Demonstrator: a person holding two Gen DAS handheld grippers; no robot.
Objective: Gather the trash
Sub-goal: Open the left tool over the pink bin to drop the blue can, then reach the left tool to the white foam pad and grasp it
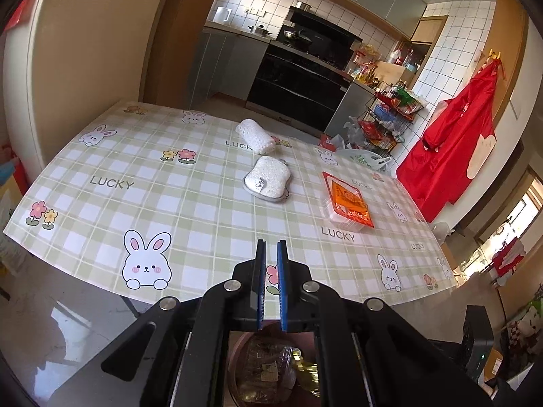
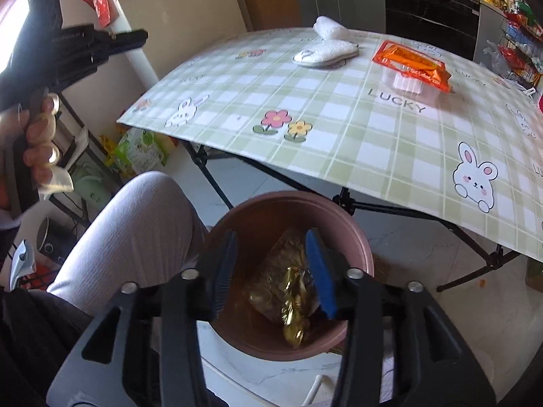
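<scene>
A brown round trash bin (image 2: 359, 247) stands on the floor below the table's near edge, with gold and clear wrappers (image 2: 292, 291) inside; the wrappers also show in the left wrist view (image 1: 271, 369). My right gripper (image 2: 275, 268) is open and empty right above the bin's mouth. My left gripper (image 1: 271, 264) is shut and empty above the table's near edge. An orange-lidded plastic tray (image 1: 348, 200) lies on the table at the right, also seen in the right wrist view (image 2: 412, 64). A white sponge pad (image 1: 268, 178) and a white rolled cloth (image 1: 256, 135) lie mid-table.
The table has a green checked cloth (image 1: 169, 196) with rabbits. A fridge (image 1: 88, 68) stands at the left, a stove (image 1: 298, 81) behind, a wire rack (image 1: 390, 118) and a red apron (image 1: 451, 149) at the right. The person's knee (image 2: 135, 230) is beside the bin.
</scene>
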